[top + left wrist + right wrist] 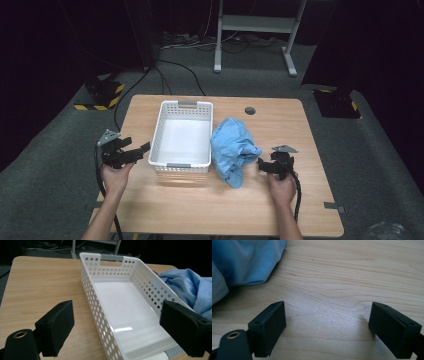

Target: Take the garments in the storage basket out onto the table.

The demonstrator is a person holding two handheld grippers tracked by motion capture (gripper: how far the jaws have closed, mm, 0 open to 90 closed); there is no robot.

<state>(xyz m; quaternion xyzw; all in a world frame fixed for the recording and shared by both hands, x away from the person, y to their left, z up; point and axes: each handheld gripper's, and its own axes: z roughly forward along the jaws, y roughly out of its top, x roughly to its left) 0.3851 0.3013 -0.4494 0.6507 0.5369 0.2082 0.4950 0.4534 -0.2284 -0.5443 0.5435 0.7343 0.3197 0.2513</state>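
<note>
Blue shirt lies crumpled on the worktop, just right of the white basket and just left of my right tool, the nearer one. My left tool gapes wide, aimed along the basket's length. My right tool, wide too, has the cloth up-left.

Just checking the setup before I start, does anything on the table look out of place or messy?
Only the blue cloth: it lies crumpled in a heap on the table, against the right side of the white basket, which is empty and sits square. Both grippers, left and right, are open and hold nothing.
</note>
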